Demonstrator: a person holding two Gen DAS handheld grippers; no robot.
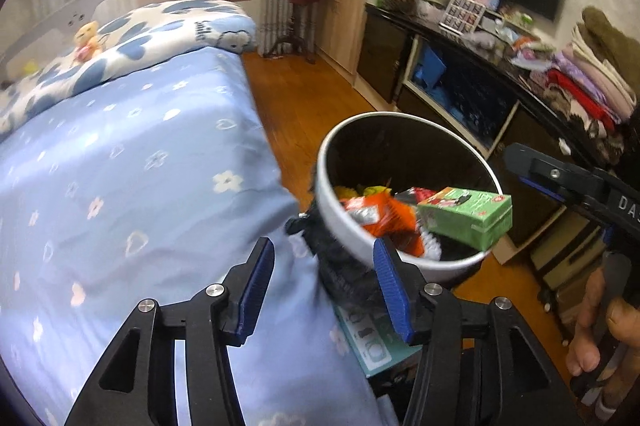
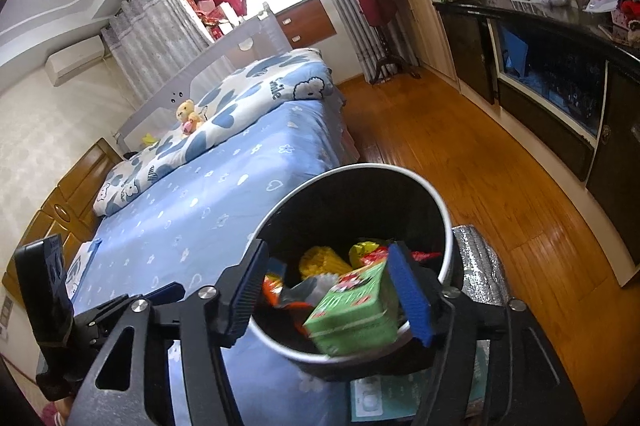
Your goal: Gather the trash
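Item: green carton (image 2: 354, 310), trash, at the near rim of the trash bin (image 2: 447, 222).

Right gripper (image 2: 332, 300): jaws standing spread. The carton is sitting between them, close against the blue right-hand pad; the left pad is standing clear, so no pinch is showing.

Left gripper (image 1: 324, 284): jaws spread and empty, hovering over the near corner of the bed (image 1: 120, 165), just beside the bin's outer wall.

Location: the carton is lying on top of the orange wrappers (image 1: 384, 216) inside the bin, with one end overhanging the near rim in the left wrist view. The bin is standing at the bed's edge, above a teal box (image 2: 384, 400).

Orientation: long axis lying roughly level and across the rim, one end pointing into the bin, the other out toward the floor (image 2: 460, 145).

Hazards, as judged:
- Carton tipping out over the rim, its outer end being unsupported.
- A withdrawing jaw dragging the carton back out, the right pad being so close.
- Bin shifting or toppling off the bed's edge if either gripper is knocking the rim.

Beyond: yellow trash (image 2: 320, 260) deeper in the bin.
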